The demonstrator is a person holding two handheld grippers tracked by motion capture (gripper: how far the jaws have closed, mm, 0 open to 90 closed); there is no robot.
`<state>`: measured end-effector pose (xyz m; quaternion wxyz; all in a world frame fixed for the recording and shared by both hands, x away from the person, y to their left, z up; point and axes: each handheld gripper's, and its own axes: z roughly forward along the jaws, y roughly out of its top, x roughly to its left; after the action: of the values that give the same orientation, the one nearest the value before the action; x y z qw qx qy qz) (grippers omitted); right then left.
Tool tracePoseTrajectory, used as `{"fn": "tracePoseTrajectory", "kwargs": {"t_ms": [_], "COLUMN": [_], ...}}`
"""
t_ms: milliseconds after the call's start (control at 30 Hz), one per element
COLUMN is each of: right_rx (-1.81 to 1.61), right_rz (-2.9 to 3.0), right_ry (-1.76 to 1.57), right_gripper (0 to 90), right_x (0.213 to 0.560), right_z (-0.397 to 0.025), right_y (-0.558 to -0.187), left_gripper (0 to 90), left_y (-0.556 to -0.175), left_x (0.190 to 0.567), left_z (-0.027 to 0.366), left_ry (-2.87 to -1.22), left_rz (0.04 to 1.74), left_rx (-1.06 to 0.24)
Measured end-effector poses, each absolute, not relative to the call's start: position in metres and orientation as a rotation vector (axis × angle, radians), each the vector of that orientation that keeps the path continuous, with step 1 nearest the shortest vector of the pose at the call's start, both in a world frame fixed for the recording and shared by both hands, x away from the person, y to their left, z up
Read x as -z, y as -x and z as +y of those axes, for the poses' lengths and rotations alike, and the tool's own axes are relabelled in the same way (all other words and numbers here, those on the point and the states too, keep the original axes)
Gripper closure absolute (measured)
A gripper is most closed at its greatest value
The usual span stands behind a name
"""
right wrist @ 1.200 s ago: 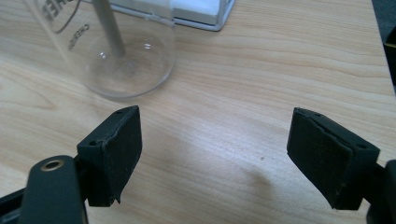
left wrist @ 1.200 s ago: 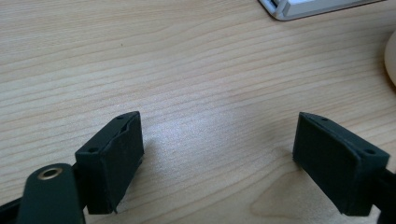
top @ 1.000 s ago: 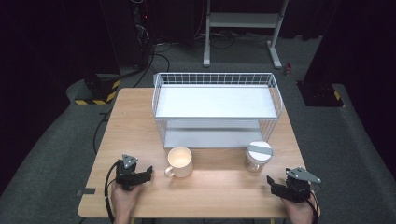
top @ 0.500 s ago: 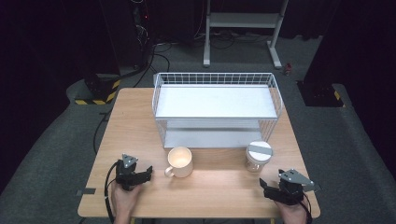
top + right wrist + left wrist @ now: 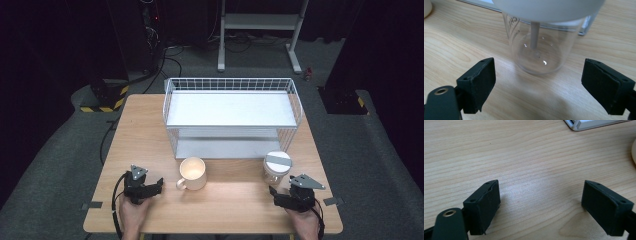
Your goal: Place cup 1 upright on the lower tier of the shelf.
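Note:
A clear glass jar (image 5: 276,169) with a grey lid stands at the front right of the wooden table (image 5: 150,130), upright in front of the rack. In the right gripper view the jar (image 5: 541,45) is just ahead of my right gripper (image 5: 544,85), whose jaws are spread wide on either side and apart from it. In the high view my right gripper (image 5: 281,194) sits a little nearer the table's front edge than the jar. A cream mug (image 5: 192,173) stands left of centre, handle towards my left gripper (image 5: 156,185). My left gripper (image 5: 546,207) is open over bare wood.
A white wire rack (image 5: 232,117) with two shelves fills the middle back of the table; its lower corner (image 5: 584,123) shows in the left gripper view. The mug's edge (image 5: 633,152) is at the right of that view. Dark floor and a metal stand lie beyond the table.
My right gripper has moved left and forward towards the jar. The left gripper, mug and jar have stayed where they were.

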<state>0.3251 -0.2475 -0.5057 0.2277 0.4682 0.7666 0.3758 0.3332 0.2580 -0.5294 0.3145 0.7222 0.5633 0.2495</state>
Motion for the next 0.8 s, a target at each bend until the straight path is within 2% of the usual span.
{"fn": "tracePoseTrajectory", "kwargs": {"t_ms": [567, 800], "right_rx": [-1.030, -1.020], "right_rz": [2.069, 2.039], "right_ry": [-1.266, -1.287], "right_gripper": [11.3, 16.2], "right_x": [0.503, 0.502], "right_z": [-0.232, -0.226], "right_y": [-0.354, -0.359], "left_gripper": [15.4, 15.4], "left_y": [-0.333, -0.333], "left_x": [0.529, 0.529], "left_z": [0.258, 0.258], "left_ry": [-1.903, -1.903], "left_rz": [1.484, 1.485], "left_rx": [-0.658, -0.656]}}
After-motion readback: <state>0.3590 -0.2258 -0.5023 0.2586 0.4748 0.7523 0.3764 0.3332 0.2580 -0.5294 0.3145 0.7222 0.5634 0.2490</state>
